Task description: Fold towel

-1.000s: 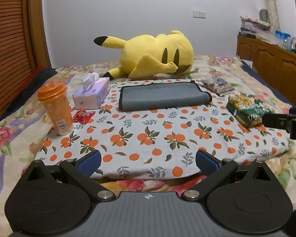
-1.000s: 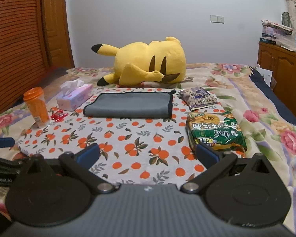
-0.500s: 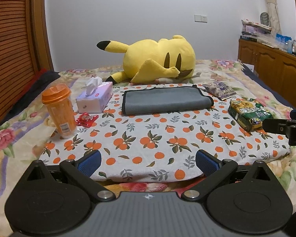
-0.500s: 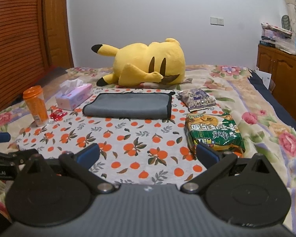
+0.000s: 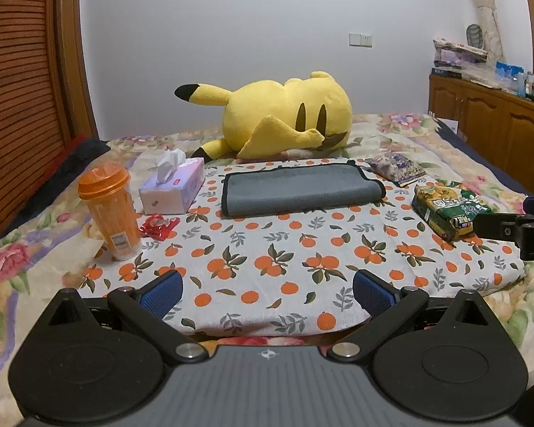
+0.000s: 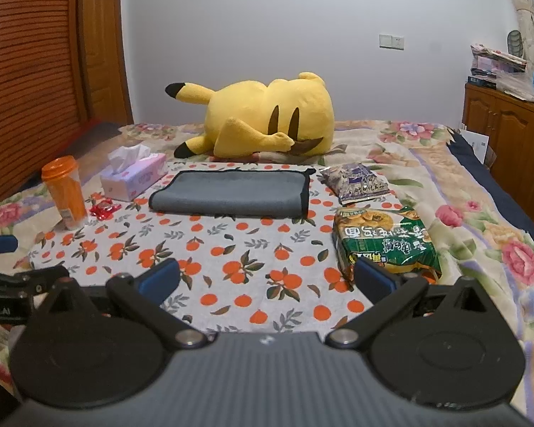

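Observation:
A grey towel with black edging (image 5: 299,188) lies folded flat on the orange-print cloth (image 5: 267,263), in front of the yellow plush. It also shows in the right wrist view (image 6: 231,194). My left gripper (image 5: 267,290) is open and empty, held above the near edge of the cloth, well short of the towel. My right gripper (image 6: 267,279) is open and empty too, over the near right part of the cloth. The right gripper's side shows at the right edge of the left view (image 5: 516,227).
A yellow plush (image 5: 284,117) lies behind the towel. An orange cup (image 5: 112,210), a tissue box (image 5: 172,188) and a red wrapper (image 5: 156,226) stand to the left. A green noodle pack (image 6: 384,245) and a purple snack bag (image 6: 356,183) lie to the right. Wooden cabinets line the right wall.
Both grippers have pulled back and risen slightly, so the bed scene sits lower and farther. The towel and other objects have not moved. Both grippers stay open.

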`<state>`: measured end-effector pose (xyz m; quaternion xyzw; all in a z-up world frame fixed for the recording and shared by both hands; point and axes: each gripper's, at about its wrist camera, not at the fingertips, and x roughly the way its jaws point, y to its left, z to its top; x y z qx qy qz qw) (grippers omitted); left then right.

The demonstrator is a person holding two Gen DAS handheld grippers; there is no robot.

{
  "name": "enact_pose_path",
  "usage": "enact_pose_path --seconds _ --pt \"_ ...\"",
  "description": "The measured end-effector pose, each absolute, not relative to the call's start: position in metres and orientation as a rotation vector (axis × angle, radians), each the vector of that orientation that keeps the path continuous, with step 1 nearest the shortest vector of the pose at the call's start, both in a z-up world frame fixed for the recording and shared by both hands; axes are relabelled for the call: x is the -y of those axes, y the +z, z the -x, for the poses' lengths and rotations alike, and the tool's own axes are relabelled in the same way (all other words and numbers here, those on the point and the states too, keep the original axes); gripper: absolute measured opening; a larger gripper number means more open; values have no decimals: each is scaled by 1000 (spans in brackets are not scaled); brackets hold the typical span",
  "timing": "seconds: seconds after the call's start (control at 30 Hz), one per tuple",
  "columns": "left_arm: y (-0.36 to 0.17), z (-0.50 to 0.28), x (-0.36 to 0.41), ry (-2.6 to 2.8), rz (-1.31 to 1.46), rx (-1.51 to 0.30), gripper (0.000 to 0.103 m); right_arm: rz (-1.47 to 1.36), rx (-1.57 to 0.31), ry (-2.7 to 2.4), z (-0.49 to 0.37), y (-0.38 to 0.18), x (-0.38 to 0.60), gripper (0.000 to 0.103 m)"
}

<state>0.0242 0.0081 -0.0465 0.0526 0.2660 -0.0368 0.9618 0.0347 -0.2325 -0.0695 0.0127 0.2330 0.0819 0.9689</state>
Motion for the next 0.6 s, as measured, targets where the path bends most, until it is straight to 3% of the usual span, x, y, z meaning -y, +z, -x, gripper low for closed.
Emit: enact_pose_path --seconds 0.6 --pt "-38 -14 -7 -78 -107 -444 103 -54 -377 151 -25 -63 240 103"
